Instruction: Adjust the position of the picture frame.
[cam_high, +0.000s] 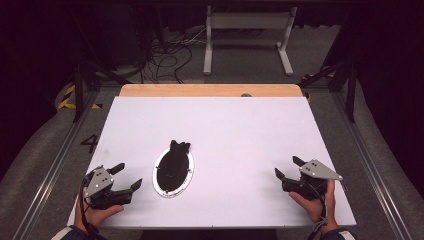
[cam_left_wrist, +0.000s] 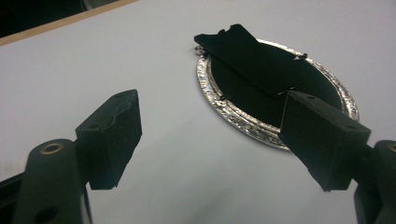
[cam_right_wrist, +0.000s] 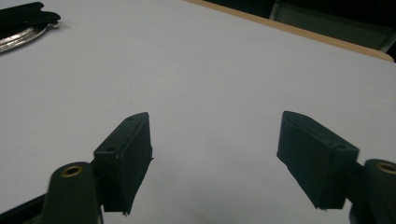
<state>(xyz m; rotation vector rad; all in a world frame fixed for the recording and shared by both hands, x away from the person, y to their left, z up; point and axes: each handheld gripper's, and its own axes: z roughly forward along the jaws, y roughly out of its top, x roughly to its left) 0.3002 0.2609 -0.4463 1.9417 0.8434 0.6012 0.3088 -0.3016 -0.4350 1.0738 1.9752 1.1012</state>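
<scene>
Flanking one silver-rimmed oval tray (cam_high: 161, 186) under one black piece (cam_high: 176, 159), two grippers (cam_high: 127, 178) (cam_high: 287, 167), jaws apart.

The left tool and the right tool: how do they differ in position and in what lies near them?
The left tool is at the table's near left corner, the right tool near the right edge. The left tool lies close to the silver-rimmed oval dish with its flat black piece; the right tool is farther from it, with bare white table ahead. Both stand open, hold nothing, and each is held by a hand.
</scene>
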